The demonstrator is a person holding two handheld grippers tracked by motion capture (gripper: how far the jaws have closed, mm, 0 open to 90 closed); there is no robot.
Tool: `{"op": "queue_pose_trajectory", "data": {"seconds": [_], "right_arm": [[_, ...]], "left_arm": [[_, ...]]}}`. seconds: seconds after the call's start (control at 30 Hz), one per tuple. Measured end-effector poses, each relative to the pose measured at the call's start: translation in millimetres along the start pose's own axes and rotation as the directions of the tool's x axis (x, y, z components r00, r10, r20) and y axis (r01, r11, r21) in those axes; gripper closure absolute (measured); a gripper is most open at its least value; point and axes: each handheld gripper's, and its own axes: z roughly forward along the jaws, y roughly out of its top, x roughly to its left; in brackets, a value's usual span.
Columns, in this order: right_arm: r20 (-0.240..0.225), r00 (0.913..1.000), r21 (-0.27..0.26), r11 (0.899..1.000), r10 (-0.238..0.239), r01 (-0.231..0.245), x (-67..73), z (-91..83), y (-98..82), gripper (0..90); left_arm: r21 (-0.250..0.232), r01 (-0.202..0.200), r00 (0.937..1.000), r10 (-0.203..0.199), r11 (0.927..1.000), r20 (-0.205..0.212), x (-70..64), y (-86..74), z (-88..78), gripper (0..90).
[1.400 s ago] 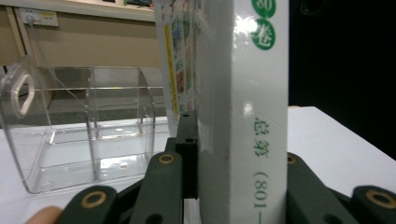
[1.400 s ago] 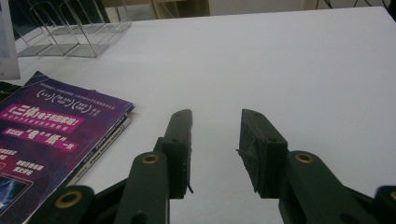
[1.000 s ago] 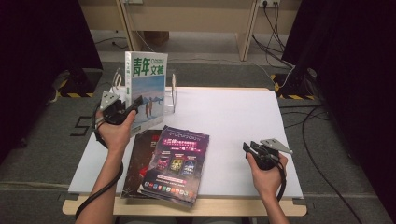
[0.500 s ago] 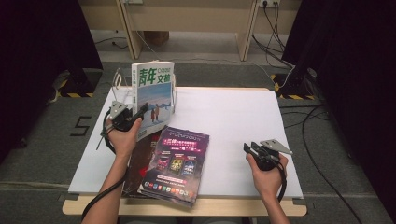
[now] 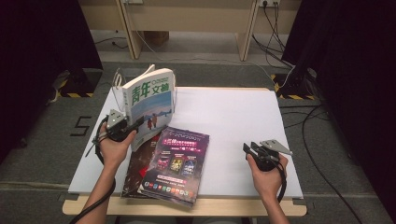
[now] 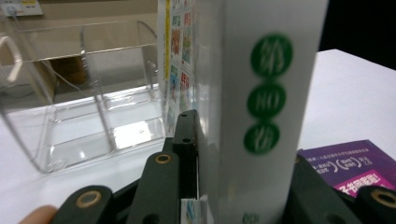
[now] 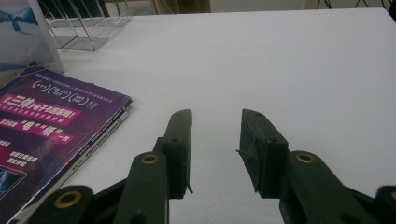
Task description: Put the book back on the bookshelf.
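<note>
gripping the thick white magazine with green characters and a snowy blue cover picture (image 5: 150,105), the left gripper (image 5: 136,125) holds it upright at the table's left side, its lower edge near the pile of magazines. in the left gripper view the white spine (image 6: 271,116) stands between the two black jaws, which clamp it from both sides. the jaws have just been opening a little, but the magazine is between them and the pads seem to press on it, though the contact is blurred. behind it stands a clear plastic rack with dividers (image 6: 88,112). a purple glossy magazine (image 5: 177,158) lies flat on top of a dark red one (image 5: 137,165), on the white table (image 5: 243,121). the right gripper (image 5: 248,148) rests low over the bare table at the right, well apart from the magazines, its jaws spread with nothing between them.
</note>
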Motion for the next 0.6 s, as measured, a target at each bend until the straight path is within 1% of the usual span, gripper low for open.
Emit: {"op": "queue_pose_trajectory", "data": {"seconds": [0.03,0.17,0.2,0.23,0.27,0.3,0.37,0.47,0.53,0.6], "right_arm": [[-0.001,1.0000,-0.001,1.000,-0.007,0.007,-0.2,0.2,0.1,64.1],[-0.006,1.0000,0.006,1.000,-0.007,0.007,0.9,1.8,-0.2,64.1],[-0.006,1.0000,0.006,1.000,-0.007,0.007,0.9,1.8,-0.2,64.1],[-0.006,1.0000,0.008,1.000,0.004,-0.004,2.2,1.9,-0.5,64.1],[-0.004,0.9999,0.007,1.000,-0.011,0.011,1.7,2.3,-0.4,64.0],[-0.009,0.9999,0.009,1.000,-0.008,0.008,2.6,2.7,-0.4,64.0],[-0.009,0.9999,0.010,1.000,-0.004,0.004,3.9,2.4,-0.4,63.8],[-0.008,1.0000,0.010,1.000,-0.002,0.003,4.0,2.1,-0.6,63.5],[-0.010,0.9999,0.012,1.000,-0.002,0.002,3.2,2.7,-1.0,63.4],[-0.011,0.9999,0.015,1.000,-0.002,0.002,3.3,3.5,-1.5,63.2]], "left_arm": [[0.002,0.002,1.0000,-0.002,1.0000,-0.007,0.8,-2.1,-2.5,71.4],[0.010,-0.001,0.9994,0.002,1.0000,-0.033,5.1,-9.9,-12.2,71.1],[0.008,0.004,0.9994,-0.004,1.0000,-0.034,6.4,-11.2,-13.9,71.1],[0.011,-0.003,0.9994,0.004,0.9999,-0.034,7.0,-11.9,-15.2,71.2],[0.010,-0.003,0.9996,0.004,0.9999,-0.026,7.4,-12.2,-16.2,71.1],[0.003,0.003,0.9998,-0.003,1.0000,-0.020,7.4,-12.2,-16.6,71.1],[-0.026,0.016,0.9998,-0.017,0.9995,-0.012,6.8,-11.2,-17.9,70.7],[-0.113,0.033,0.9992,-0.035,0.9931,-0.019,3.9,-1.1,-26.6,69.5],[-0.154,0.024,0.9992,-0.028,0.9878,-0.027,1.4,7.9,-33.0,69.0],[-0.184,0.007,0.9992,-0.014,0.9828,-0.038,-0.7,18.7,-39.4,68.2]]}}
